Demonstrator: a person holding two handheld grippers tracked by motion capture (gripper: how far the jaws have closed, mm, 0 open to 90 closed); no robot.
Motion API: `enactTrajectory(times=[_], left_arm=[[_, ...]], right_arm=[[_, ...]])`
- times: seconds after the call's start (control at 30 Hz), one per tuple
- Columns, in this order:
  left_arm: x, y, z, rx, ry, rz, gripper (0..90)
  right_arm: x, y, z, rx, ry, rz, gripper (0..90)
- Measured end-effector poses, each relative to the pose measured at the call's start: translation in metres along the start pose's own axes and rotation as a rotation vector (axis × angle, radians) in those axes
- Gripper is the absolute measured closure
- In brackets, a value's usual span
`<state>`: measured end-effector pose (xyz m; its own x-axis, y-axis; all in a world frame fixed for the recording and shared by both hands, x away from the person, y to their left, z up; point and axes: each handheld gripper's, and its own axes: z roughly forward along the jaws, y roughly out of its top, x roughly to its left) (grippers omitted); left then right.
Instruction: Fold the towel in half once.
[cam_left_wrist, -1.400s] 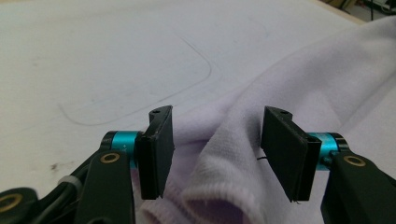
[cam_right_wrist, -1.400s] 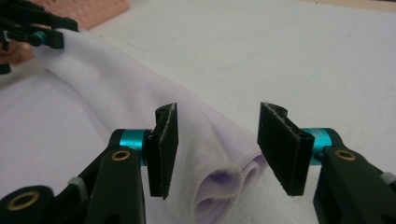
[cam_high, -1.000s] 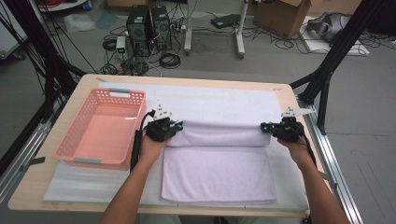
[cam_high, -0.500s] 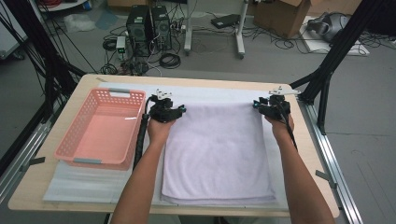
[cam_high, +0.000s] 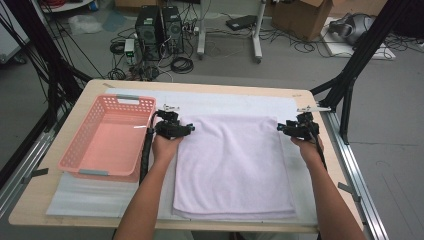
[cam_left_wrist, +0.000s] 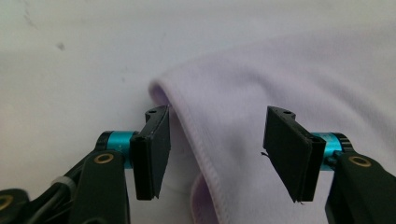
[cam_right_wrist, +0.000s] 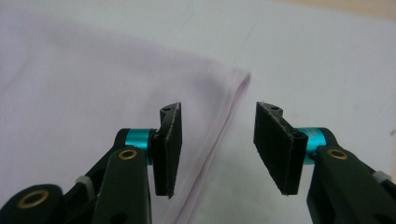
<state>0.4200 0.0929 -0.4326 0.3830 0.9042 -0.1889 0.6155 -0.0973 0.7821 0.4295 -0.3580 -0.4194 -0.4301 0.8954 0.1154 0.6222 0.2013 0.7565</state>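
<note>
Towel (cam_high: 232, 167) unfolded flat, jaws opened, empty.

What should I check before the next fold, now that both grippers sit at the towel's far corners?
1. Left gripper released: ok, jaws have just been opening, pads clear of the towel.
2. Right gripper released: ok, jaws have just been opening, hem lies loose between them.
3. Towel flat: ok in the high view.
4. Far left corner neat: not ok, edge curls up.
5. Basket clear of the towel: ok.
6. Layers underneath aligned: cannot tell.
</note>
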Motion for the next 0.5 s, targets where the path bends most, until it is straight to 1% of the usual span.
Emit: enactTrajectory(times=[0.03, 0.07, 0.1, 0.13, 0.17, 0.2, 0.23, 0.27, 0.3, 0.33, 0.37, 0.4, 0.43, 0.47, 0.5], left_arm=[[0.000, -0.003, 0.000, -0.007, 0.001, -0.007, 42.5], [0.001, -0.006, -0.001, 0.001, -0.004, -0.009, 43.3], [0.001, -0.008, -0.001, 0.003, 0.002, -0.009, 43.5], [0.002, -0.010, -0.001, 0.001, 0.000, -0.018, 44.1], [0.003, -0.012, -0.001, 0.009, -0.007, -0.020, 46.2], [0.004, -0.015, -0.001, 0.023, -0.002, -0.026, 46.1], [0.005, -0.017, 0.000, 0.032, -0.005, -0.028, 46.2], [0.005, -0.019, 0.000, 0.015, -0.004, -0.023, 46.6], [0.005, -0.020, 0.000, 0.010, -0.001, -0.033, 47.7], [0.004, -0.020, 0.000, 0.012, 0.003, -0.033, 46.8], [0.002, -0.020, 0.001, 0.012, 0.004, -0.023, 46.9], [-0.001, -0.021, 0.001, 0.013, 0.009, -0.009, 48.9], [-0.005, -0.021, 0.002, 0.017, 0.006, 0.017, 53.0], [-0.007, -0.021, 0.003, 0.018, 0.003, 0.034, 62.1], [-0.009, -0.021, 0.004, 0.020, -0.038, 0.032, 73.8]], right_arm=[[0.001, -0.005, 0.002, 0.016, 0.010, -0.001, 53.9], [0.002, -0.009, 0.004, 0.027, 0.013, -0.005, 55.4], [0.003, -0.013, 0.005, 0.036, 0.021, -0.002, 56.8], [0.004, -0.016, 0.007, 0.046, 0.031, 0.001, 59.4], [0.005, -0.018, 0.009, 0.070, 0.040, 0.006, 61.5], [0.006, -0.020, 0.011, 0.095, 0.038, 0.004, 62.1], [0.007, -0.020, 0.011, 0.095, 0.026, 0.001, 63.6], [0.008, -0.019, 0.011, 0.100, 0.013, 0.006, 64.6], [0.009, -0.019, 0.011, 0.103, 0.002, 0.003, 67.7], [0.010, -0.018, 0.011, 0.108, -0.013, -0.003, 75.5], [0.010, -0.019, 0.011, 0.111, 0.015, -0.002, 85.0], [0.012, -0.019, 0.011, 0.109, 0.015, 0.004, 85.5], [0.014, -0.019, 0.011, 0.110, 0.006, -0.008, 86.3], [0.014, -0.018, 0.011, 0.108, 0.002, -0.014, 86.5], [0.014, -0.019, 0.010, 0.109, 0.004, -0.006, 86.8]])
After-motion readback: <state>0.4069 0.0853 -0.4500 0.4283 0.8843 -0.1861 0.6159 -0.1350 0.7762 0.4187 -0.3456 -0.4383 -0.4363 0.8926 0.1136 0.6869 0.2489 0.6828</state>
